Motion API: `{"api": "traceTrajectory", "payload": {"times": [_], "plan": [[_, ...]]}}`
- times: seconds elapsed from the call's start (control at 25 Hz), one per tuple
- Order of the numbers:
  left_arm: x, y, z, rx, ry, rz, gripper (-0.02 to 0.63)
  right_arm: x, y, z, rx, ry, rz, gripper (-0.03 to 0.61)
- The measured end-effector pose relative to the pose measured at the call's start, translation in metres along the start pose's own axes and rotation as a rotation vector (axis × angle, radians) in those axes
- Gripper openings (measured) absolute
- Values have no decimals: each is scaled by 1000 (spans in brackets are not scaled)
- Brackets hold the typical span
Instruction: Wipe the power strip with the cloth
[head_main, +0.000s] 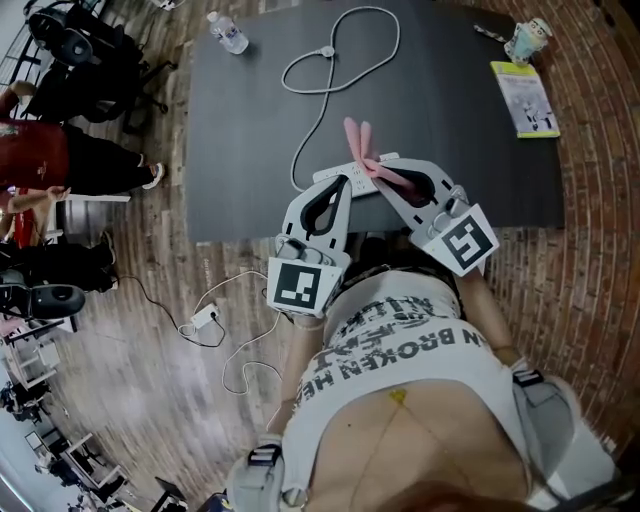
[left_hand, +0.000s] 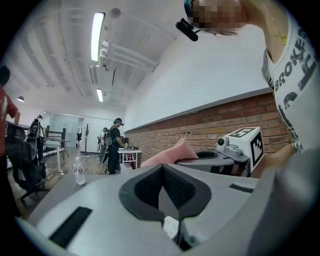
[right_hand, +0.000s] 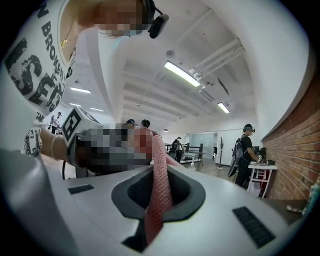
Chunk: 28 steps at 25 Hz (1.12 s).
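While the right gripper (head_main: 388, 180) has its jaws clamped tight on the pink cloth (head_main: 358, 140), with a rope-like fold running up between the pads, the left gripper (head_main: 343, 186) has its jaws pressed together with nothing held, its tip at the white power strip (head_main: 330, 175). Both grippers overlie the strip and hide most of it. The cloth's two loose ends stick out just beyond the strip on the dark table (head_main: 450, 110). From the strip's left end its cable (head_main: 312, 72) loops away across the table. Well beyond the strip are a water bottle (head_main: 228, 32) to the left and a cup (head_main: 527, 40) and booklet (head_main: 525, 98) to the right.
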<state>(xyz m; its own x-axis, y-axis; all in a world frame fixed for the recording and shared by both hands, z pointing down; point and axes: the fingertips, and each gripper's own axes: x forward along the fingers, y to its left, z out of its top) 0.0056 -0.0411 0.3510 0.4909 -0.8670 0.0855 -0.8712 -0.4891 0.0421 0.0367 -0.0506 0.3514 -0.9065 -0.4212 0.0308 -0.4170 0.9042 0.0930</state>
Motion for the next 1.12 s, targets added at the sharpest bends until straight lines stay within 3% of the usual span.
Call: {"api": "traceTrajectory", "payload": {"times": [0.24, 1.12], "plan": [[0, -2, -1, 41, 22, -10, 8, 6, 1, 5, -8, -4, 1, 17], [3, -12, -1, 53, 52, -66, 8, 7, -1, 4, -4, 10, 24, 17]]}}
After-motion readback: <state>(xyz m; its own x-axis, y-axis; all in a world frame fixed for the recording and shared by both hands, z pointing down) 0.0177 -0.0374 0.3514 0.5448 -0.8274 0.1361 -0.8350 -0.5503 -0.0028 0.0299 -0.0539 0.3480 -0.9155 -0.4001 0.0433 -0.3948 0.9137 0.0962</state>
